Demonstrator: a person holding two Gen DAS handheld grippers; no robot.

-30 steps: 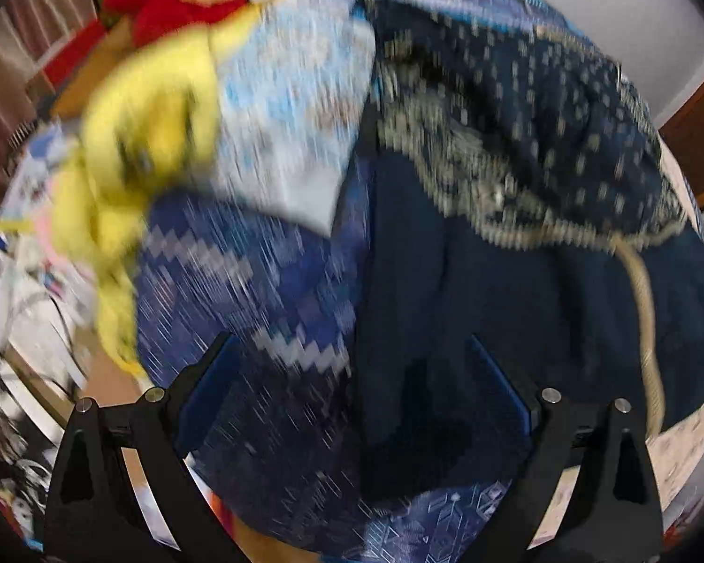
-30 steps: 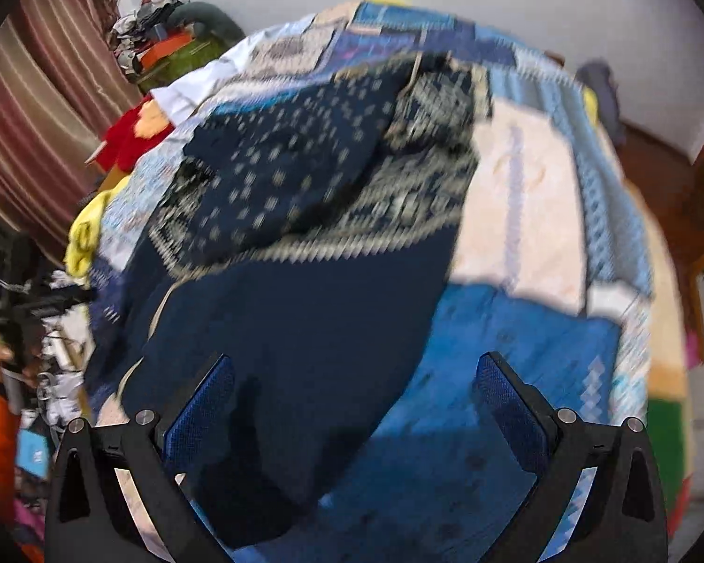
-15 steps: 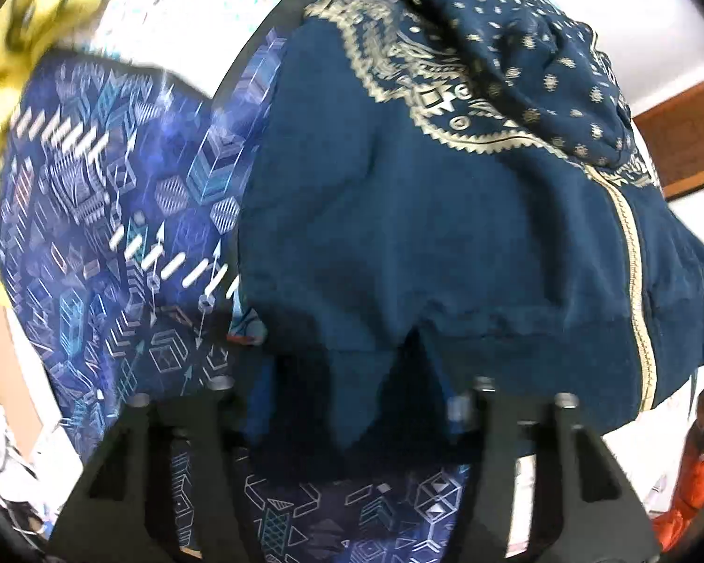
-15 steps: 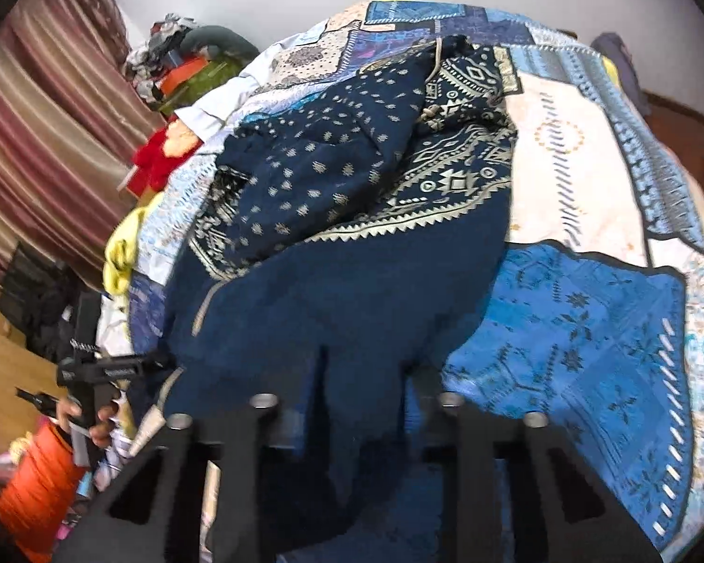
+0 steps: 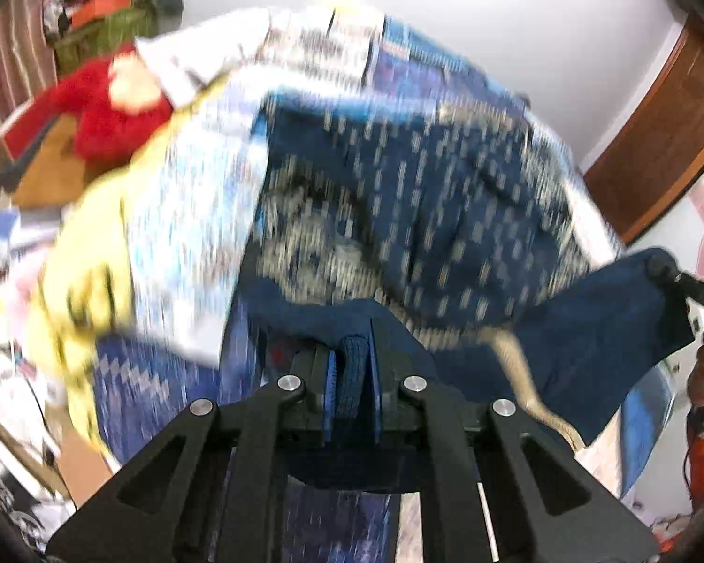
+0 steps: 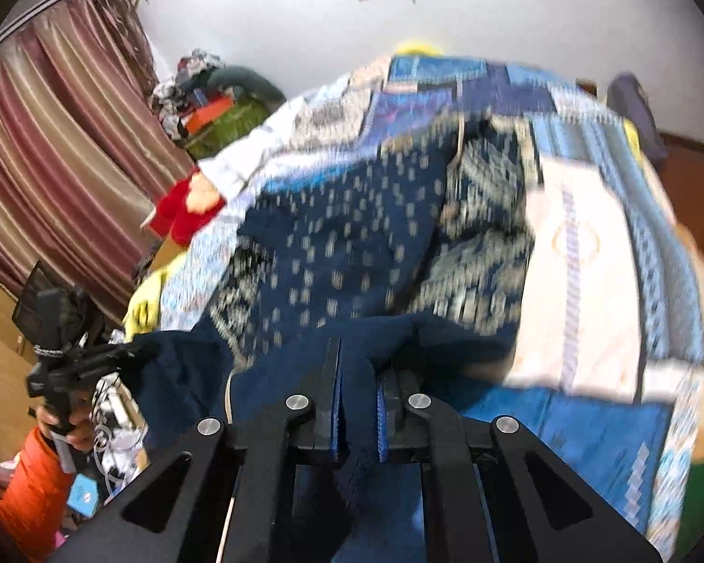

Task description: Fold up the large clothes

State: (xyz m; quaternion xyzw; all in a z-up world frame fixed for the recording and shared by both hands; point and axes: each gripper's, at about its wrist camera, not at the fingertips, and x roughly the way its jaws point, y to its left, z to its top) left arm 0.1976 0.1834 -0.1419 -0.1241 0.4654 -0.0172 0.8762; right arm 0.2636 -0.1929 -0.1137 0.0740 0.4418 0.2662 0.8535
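A large navy garment (image 5: 436,216) with pale gold pattern and a gold stripe lies on the patchwork bedspread (image 5: 183,216); it also shows in the right wrist view (image 6: 342,253). My left gripper (image 5: 352,384) is shut on the garment's plain navy hem and holds it lifted. My right gripper (image 6: 359,403) is shut on the hem's other end. Each gripper shows in the other's view, the right one (image 5: 680,281) at the far right and the left one (image 6: 70,361) at the far left, with the hem stretched between them. The views are motion-blurred.
A red plush toy (image 5: 112,117) and a yellow cloth (image 5: 84,281) lie at the bed's left edge. A clutter pile (image 6: 211,98) stands by striped curtains (image 6: 61,159). A wooden door (image 5: 666,150) is at the right. The bedspread's pale and blue patches (image 6: 582,291) lie right of the garment.
Both grippers went from open above the hem to shut on it. They have since lifted the hem off the bed and the views tilted up toward the far wall.
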